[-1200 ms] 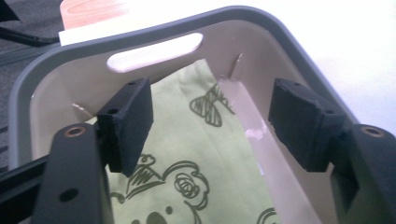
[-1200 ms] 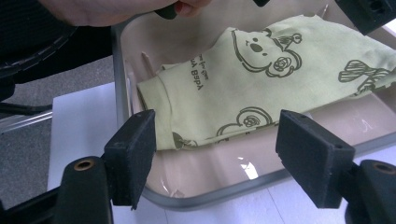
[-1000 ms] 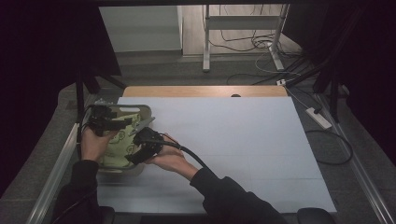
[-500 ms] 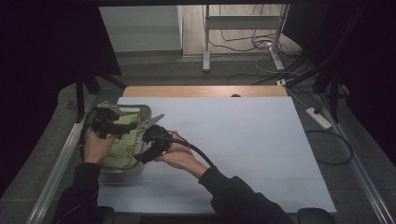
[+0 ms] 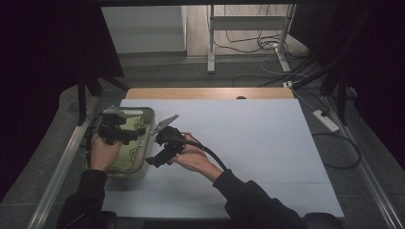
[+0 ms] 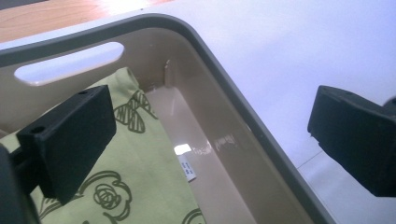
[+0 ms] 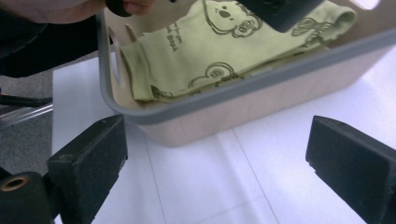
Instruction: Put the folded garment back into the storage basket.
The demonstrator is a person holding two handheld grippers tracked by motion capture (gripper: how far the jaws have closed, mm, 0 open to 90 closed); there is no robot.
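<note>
A: What's the bin (image 5: 143, 168) like?
B: Beige plastic, smooth and glossy, with rounded corners, a grey rim and a slot handle cut in its end wall. A folded cloth (image 5: 125, 153) lies inside it, soft yellow-green fabric printed with dark green outlines, a small white tag at its edge.

A: And the left hand-held gripper (image 5: 125, 134)?
B: Over the bin, above the cloth. Its blocky matte black jaws have just been opening and stand spread, one over the cloth, one past the rim, nothing between them.

A: The right hand-held gripper (image 5: 157, 160)?
B: Just beside the bin's long wall, outside it. Its jaws have also just been opening; they stand wide with nothing between them.

A: What is the bin on?
B: A flat pale sheet on the surface (image 5: 248, 143), with a wooden edge showing beyond the bin. Past that, grey floor, cables and a power strip (image 5: 326, 120), in a dim room.
</note>
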